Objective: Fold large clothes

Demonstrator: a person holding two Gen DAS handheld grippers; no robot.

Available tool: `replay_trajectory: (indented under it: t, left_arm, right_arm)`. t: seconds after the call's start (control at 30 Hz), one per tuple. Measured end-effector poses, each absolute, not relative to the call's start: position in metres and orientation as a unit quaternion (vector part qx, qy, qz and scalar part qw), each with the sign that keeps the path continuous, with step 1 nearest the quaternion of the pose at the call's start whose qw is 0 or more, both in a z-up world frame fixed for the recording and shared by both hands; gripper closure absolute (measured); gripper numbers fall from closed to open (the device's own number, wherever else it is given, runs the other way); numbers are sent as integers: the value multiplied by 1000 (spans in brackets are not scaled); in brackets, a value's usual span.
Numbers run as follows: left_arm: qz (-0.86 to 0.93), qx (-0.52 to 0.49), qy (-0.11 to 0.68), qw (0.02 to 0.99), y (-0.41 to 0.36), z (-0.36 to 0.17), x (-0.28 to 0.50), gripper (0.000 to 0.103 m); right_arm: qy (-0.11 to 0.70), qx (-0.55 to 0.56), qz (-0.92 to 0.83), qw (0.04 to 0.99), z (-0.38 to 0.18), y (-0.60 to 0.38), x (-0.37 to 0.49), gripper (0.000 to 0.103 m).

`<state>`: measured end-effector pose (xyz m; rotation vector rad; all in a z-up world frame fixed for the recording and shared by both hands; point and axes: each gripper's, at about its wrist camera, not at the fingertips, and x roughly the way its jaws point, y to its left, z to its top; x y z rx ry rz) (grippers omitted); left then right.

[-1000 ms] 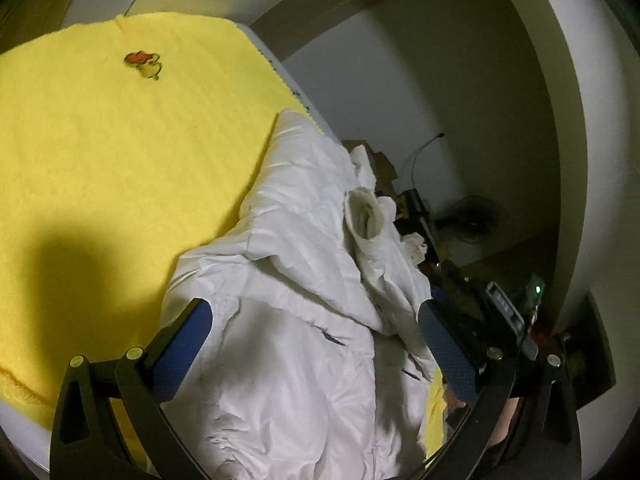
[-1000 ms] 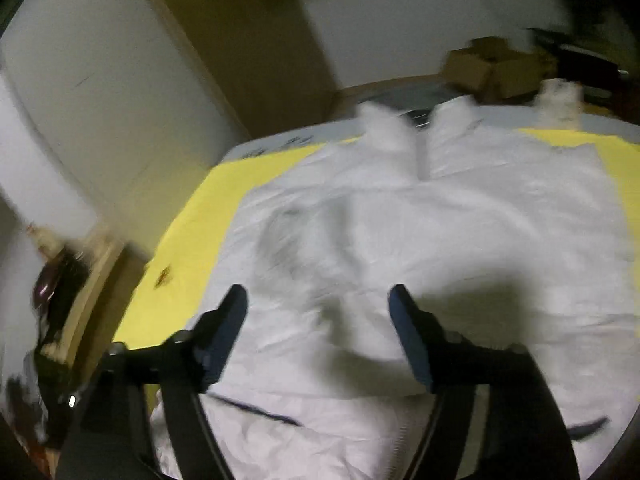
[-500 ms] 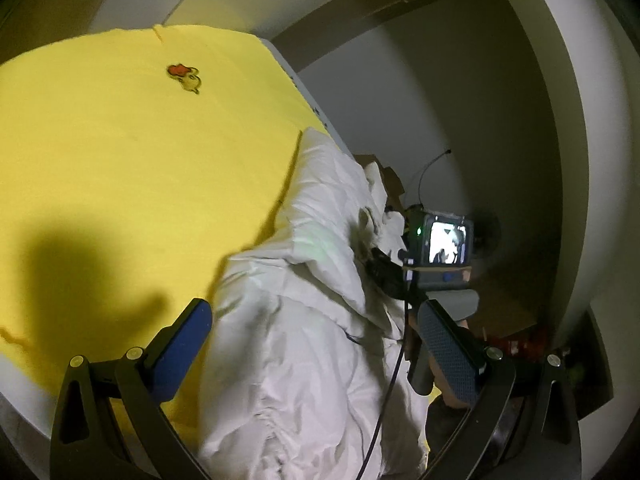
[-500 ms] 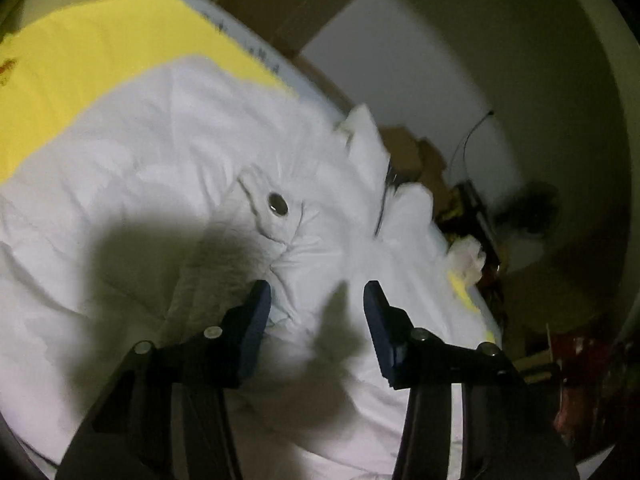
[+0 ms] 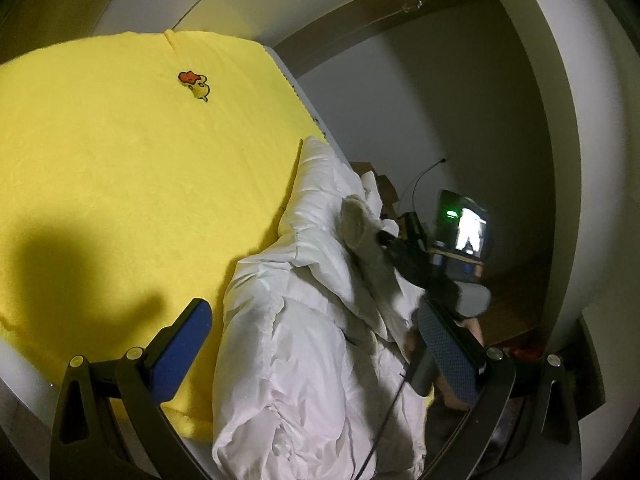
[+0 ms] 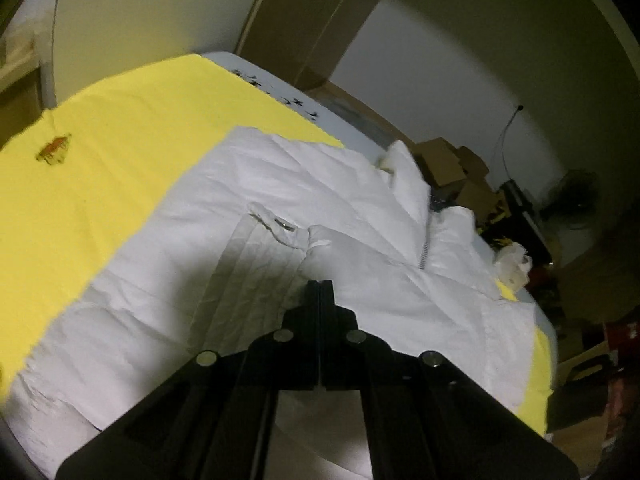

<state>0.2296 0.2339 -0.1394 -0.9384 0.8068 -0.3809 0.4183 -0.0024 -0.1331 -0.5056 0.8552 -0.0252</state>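
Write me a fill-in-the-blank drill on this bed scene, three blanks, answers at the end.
1. The jacket lying on the bed is ____ in colour.
2. The blanket under it is ____.
3. The left tool is open, while the right tool is ____, though whether it pinches any cloth cannot be told.

Missing words: white; yellow; shut

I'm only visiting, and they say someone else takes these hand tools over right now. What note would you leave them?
Left gripper: open, fingers either side of the white jacket, gripping nothing.
Right gripper: fingers shut at a fold of the jacket; whether cloth is pinched is hidden.
The jacket lies on the yellow blanket, partly spread, bunched along one side.
Done: no neat fold yet.
Left: flatten, fold sleeves in, fold the body.
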Motion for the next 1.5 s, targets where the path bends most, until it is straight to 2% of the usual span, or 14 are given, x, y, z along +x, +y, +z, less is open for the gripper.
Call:
replay_trajectory:
  t: [0.13,0.2,0.23,0.27,0.3,0.33,0.4,0.53,0.7,0.83,0.97,1.2,1.5]
  left_arm:
    - [-183,-431,382,796,229,-135,224,0]
    - [-187,-426,383,798,227,-133,221,0]
    - [-186,-424,382,800,226,-132,221,0]
    - [-186,-425,382,799,225,-131,221,0]
    - [-189,-426,383,798,223,-131,221,0]
    - [-193,-426,382,797,221,-131,222,0]
    - [-199,-422,384,797,215,-129,223,0]
    - [-205,-416,386,797,203,-124,223,0]
    - [-204,-406,383,804,190,-111,219,0]
    - [-198,-403,373,812,189,-98,212,0]
    - [-180,-393,354,829,197,-85,200,0]
    - [-150,-388,358,836,207,-85,196,0]
    - [-172,-388,401,812,217,-112,191,0]
  right_arm:
    - [459,-225,-8,859,-180,-13,438,102]
    - [456,-187,5,870,-175,-28,429,101]
    - [456,-144,22,878,-164,-41,422,93]
    - [455,-105,39,883,-154,-54,415,73]
    - [447,-50,65,891,-138,-74,401,61]
    - [431,1,87,898,-122,-95,385,43]
    - [396,70,110,909,-96,-137,352,32]
    - [314,151,115,930,-65,-232,284,25]
    - [221,239,30,945,-66,-383,213,24]
    - [162,214,4,963,-78,-460,168,19]
    - [188,229,-60,953,-126,-534,142,19]
    - [301,201,-96,927,-186,-564,130,19]
    - [342,137,-99,924,-180,-546,88,19]
